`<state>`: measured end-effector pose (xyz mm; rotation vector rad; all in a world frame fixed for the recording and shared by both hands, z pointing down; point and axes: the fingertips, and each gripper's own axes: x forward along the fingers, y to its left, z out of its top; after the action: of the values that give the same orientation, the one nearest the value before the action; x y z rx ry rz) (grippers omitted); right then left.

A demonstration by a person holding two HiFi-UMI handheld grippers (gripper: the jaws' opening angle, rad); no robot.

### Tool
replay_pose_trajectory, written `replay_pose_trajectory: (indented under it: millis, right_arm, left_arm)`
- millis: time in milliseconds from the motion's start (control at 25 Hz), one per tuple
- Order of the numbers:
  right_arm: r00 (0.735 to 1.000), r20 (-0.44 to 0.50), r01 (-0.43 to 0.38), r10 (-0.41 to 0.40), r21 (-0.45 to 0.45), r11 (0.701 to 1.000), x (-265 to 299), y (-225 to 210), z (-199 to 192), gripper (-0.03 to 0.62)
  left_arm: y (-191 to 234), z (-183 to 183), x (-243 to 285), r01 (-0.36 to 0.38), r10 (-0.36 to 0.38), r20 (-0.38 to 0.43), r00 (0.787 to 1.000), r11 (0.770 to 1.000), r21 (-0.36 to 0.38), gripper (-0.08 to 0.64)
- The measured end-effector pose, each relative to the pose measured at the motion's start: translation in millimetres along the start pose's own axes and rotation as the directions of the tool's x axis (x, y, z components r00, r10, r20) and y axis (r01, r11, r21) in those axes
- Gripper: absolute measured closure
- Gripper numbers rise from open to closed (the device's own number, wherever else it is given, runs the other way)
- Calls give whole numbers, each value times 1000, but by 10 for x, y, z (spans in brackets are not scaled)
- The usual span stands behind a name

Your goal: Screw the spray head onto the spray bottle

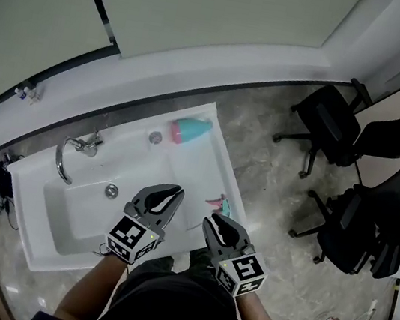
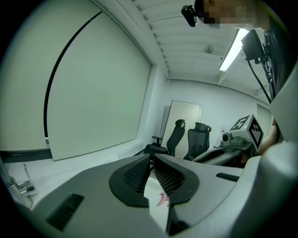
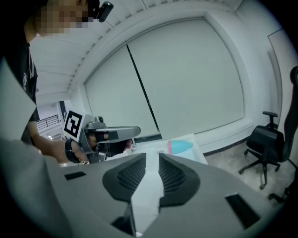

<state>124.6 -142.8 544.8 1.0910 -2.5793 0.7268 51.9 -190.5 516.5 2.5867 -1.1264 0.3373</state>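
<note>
- Bottle (image 1: 190,129) is laid by the table's (image 1: 200,169) far edge, and the head (image 1: 219,204) by its right edge.
- Left tongs (image 1: 175,191) are seen closed and empty; right tongs (image 1: 212,223) are narrowly parted and empty.

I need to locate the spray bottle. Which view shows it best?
Head view: the spray bottle lies in full on the white counter. The right gripper view shows it small and distant; the left gripper view misses it.

Spray head (image 1: 224,207), right of the sink (image 1: 82,208): partly covered by the right hand-held gripper (image 1: 216,223); in the left gripper view, a pink sliver only.
Worktop (image 1: 210,142), near edge below the sink: hidden behind the person.
Small items (image 1: 27,94), far up-left of the sink: too small to identify.
</note>
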Motion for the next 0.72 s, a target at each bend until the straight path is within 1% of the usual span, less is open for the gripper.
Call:
replay_pose_trajectory:
  millis: [80,200,400,520,720]
  right_arm:
    - [998,-55,6,-5,11,1000,104,-250,-163,529]
    - [994,-114,7,-3,33,999,230,-543,-376,526]
    - [977,-210,47,-33,60,997,455,-980,-747,525]
    - [959,-276,84,-63,65,994,570,-1198,-964,511]
    - [928,-361,128,-98,59,990,729,-1437,-1218,477]
  left_arm:
    - [148,-112,241,-18,18,-44,999,1000,2,555]
    - [318,-251,558,-26,28,-93,995,1000,13,555]
    - [558,-479,986,-27,33,-165,986,999,41,478]
    - [755,-595,1201,-48,65,-212,975,995,88,474]
    - [1172,-684,1502,-82,127,-278,952,982,171,394]
